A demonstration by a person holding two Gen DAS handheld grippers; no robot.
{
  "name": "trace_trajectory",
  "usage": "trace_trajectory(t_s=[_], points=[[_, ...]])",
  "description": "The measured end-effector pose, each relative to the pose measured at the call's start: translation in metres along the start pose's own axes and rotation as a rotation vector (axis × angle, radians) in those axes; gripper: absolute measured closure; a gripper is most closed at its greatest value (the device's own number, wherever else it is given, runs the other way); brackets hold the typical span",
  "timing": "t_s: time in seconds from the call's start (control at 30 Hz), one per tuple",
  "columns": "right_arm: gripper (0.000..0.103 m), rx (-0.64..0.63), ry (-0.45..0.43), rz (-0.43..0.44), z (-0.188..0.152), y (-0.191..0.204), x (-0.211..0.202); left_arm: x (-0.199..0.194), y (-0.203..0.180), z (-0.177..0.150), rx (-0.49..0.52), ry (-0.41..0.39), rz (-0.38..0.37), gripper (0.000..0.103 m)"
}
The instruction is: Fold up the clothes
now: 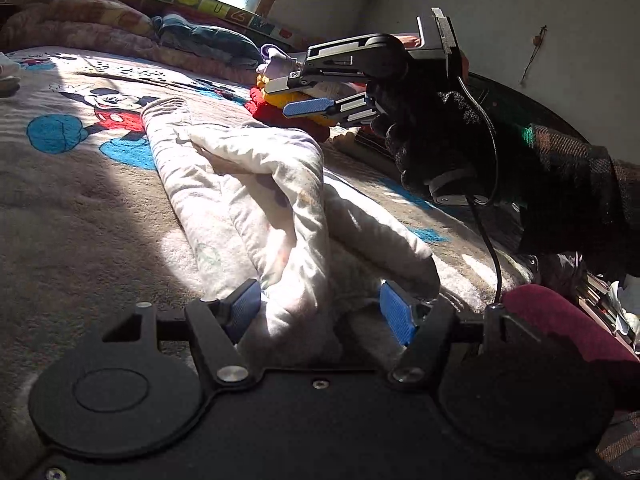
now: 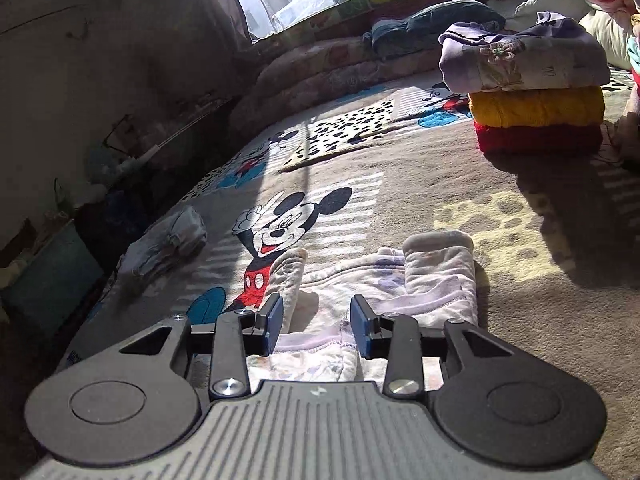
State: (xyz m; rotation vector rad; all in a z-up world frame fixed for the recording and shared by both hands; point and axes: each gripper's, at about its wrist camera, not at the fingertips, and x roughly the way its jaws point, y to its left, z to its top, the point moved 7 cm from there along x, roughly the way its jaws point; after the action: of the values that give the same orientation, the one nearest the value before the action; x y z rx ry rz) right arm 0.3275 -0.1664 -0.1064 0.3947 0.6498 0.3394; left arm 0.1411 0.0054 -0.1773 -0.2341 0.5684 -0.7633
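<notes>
Two claws up, both with jaws spread. My left claw (image 1: 320,314) sits low at the near end of the pale printed garment (image 1: 256,184), blue pads (image 1: 394,312) either side of a bunched fold, not pinching it. My right claw (image 2: 316,326) hovers above the same garment's hem (image 2: 320,344), holding nothing. Garment lies rumpled lengthwise on the cartoon-mouse blanket (image 2: 400,200) covering the bed. Folded stack (image 2: 536,92), lilac on yellow on red, sits well apart, far side of the bed. Small grey bundle (image 2: 164,248) near the bed's left edge.
</notes>
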Motion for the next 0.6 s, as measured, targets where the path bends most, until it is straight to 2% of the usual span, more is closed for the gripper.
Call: trace_trajectory(t_s=[0.13, 0.23, 0.27, 0.3, 0.33, 0.4, 0.6], points=[[0.062, -0.055, 0.098, 0.008, -0.017, -0.002, 0.016, 0.001, 0.001, 0.000, -0.010, 0.001, -0.001, 0.037], [0.062, -0.017, 0.140, 0.031, -0.026, -0.006, 0.025, 0.000, 0.001, -0.001, -0.011, 0.001, -0.001, 0.037], [0.064, 0.008, 0.153, 0.053, -0.029, -0.007, 0.027, 0.000, 0.001, -0.001, -0.013, 0.001, -0.002, 0.037], [0.073, 0.016, 0.154, 0.068, -0.030, -0.007, 0.027, 0.000, 0.002, -0.001, -0.016, 0.001, -0.003, 0.037], [0.083, 0.022, 0.150, 0.088, -0.030, -0.006, 0.026, 0.000, 0.002, -0.001, -0.017, 0.001, -0.003, 0.037], [0.087, 0.025, 0.129, 0.121, -0.029, -0.003, 0.020, 0.000, 0.002, -0.001, -0.017, 0.005, -0.003, 0.037], [0.090, 0.032, 0.010, 0.173, -0.007, 0.005, -0.002, 0.002, 0.005, 0.000, -0.052, 0.016, -0.018, 0.037]])
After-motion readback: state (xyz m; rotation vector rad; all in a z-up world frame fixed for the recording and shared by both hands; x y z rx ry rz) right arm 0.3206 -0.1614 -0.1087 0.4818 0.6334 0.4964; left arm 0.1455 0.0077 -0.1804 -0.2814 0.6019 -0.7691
